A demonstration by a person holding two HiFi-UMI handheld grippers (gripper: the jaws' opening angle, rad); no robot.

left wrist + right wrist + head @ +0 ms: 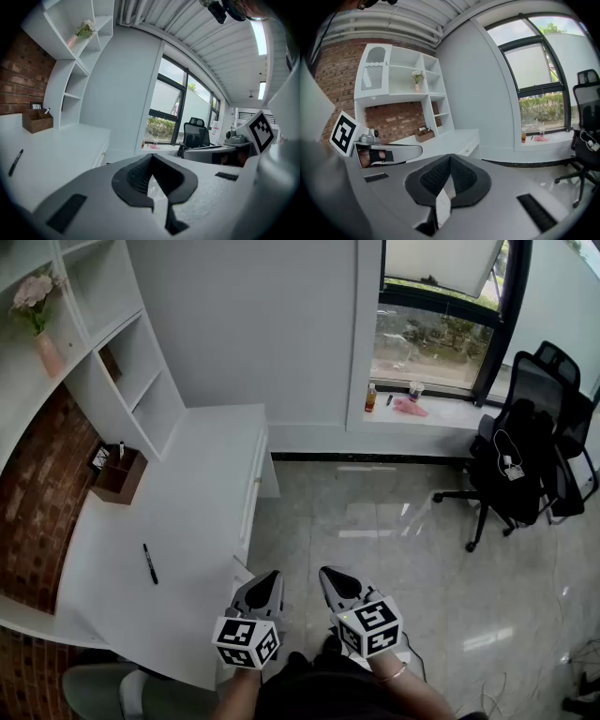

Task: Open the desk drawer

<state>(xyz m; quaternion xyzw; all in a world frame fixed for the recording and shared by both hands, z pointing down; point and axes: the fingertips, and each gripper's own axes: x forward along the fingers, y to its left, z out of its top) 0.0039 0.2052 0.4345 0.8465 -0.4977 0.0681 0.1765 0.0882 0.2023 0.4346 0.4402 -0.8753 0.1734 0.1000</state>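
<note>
The white desk [178, 512] runs along the left, with its drawer fronts [251, 498] on the edge that faces the floor. Both grippers hang low in the head view, over the floor just right of the desk's near corner. My left gripper [271, 577] is shut with nothing in it and stays apart from the desk. My right gripper [331, 575] sits beside it, also shut and holding nothing. The left gripper view looks past the closed jaw tips [151, 157] along the drawer fronts [100, 159]. In the right gripper view a drawer knob [468, 151] shows beyond the closed tips [450, 157].
A black pen [150, 563] and a wooden box [118, 474] lie on the desktop. White shelves [112, 362] with a flower vase [42, 329] stand against the brick wall. A black office chair [525, 460] stands at the right, by a windowsill [412, 413] with a bottle.
</note>
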